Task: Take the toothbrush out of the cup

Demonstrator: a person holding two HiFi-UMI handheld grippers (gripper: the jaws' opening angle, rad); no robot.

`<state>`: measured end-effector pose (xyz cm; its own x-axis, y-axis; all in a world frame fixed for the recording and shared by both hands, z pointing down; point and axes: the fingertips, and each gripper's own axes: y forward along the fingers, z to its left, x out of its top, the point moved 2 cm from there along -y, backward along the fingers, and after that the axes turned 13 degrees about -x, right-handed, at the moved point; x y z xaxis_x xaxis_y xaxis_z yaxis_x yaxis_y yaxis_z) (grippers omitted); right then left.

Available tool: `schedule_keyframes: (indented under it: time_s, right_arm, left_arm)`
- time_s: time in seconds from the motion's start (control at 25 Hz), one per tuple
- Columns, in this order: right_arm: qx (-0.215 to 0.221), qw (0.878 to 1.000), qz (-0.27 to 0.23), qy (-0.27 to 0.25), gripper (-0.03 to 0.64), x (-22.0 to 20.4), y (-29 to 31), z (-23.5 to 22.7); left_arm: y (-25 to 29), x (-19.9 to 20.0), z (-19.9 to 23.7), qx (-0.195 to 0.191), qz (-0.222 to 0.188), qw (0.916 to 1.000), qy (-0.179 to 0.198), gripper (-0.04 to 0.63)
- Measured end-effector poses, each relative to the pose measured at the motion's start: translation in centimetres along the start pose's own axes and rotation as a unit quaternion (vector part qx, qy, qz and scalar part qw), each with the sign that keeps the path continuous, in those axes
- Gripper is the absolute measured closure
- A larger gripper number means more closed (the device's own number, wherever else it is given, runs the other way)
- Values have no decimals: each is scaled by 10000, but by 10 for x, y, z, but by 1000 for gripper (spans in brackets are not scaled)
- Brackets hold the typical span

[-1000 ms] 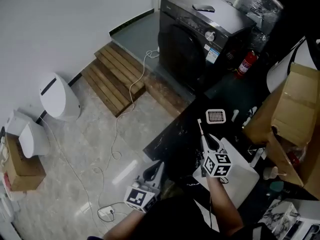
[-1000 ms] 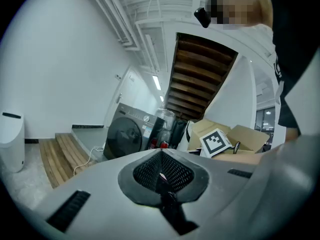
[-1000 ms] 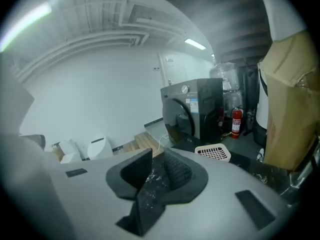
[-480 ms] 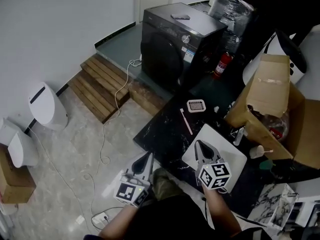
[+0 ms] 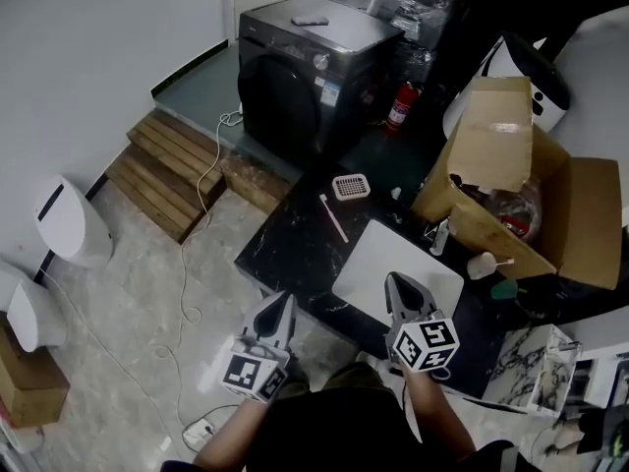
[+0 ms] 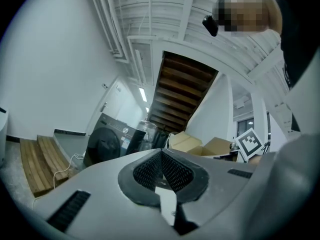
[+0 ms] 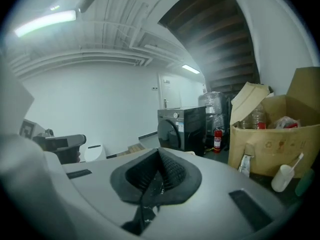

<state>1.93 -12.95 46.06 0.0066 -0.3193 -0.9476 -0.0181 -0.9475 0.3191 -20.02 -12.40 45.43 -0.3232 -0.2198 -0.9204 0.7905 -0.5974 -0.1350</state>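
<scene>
While the head view looks steeply down, the left gripper (image 5: pixel 284 303) and the right gripper (image 5: pixel 395 283) both show at the near edge, each with its jaws pressed together and nothing in them. The toothbrush (image 5: pixel 333 217) lies flat on the black table (image 5: pixel 285 252), out of any cup and well beyond both grippers. It is just beside the far left edge of a white board (image 5: pixel 418 264) and near a small white grid-topped dish (image 5: pixel 351 186). Neither gripper touches it. An open cardboard box (image 5: pixel 496 180) stands to the right. At the far end is a dark washing machine (image 5: pixel 305 62) with a red fire extinguisher (image 5: pixel 398 106) on its right, and wooden steps (image 5: pixel 162 170) lie to the left. In the left gripper view, the ribbed pads (image 6: pixel 150 169) meet at the tip with no gap and grip nothing. The washing machine and the cardboard box show beyond them, and the right gripper's marker cube (image 6: pixel 248 142) is at the right. In the right gripper view, the pads (image 7: pixel 172 171) are likewise closed on each other and empty. Past them stand the washing machine and the fire extinguisher, with the cardboard box at the right.
</scene>
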Motion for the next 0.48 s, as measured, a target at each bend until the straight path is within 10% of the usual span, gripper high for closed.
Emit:
schedule_keyframes:
  time_s: [0.48]
  right_arm:
    - [-1300, 9905, -367, 254, 604, -14, -109, -190]
  left_arm:
    - [123, -50, -125, -1173, 361, 9923, 173, 571]
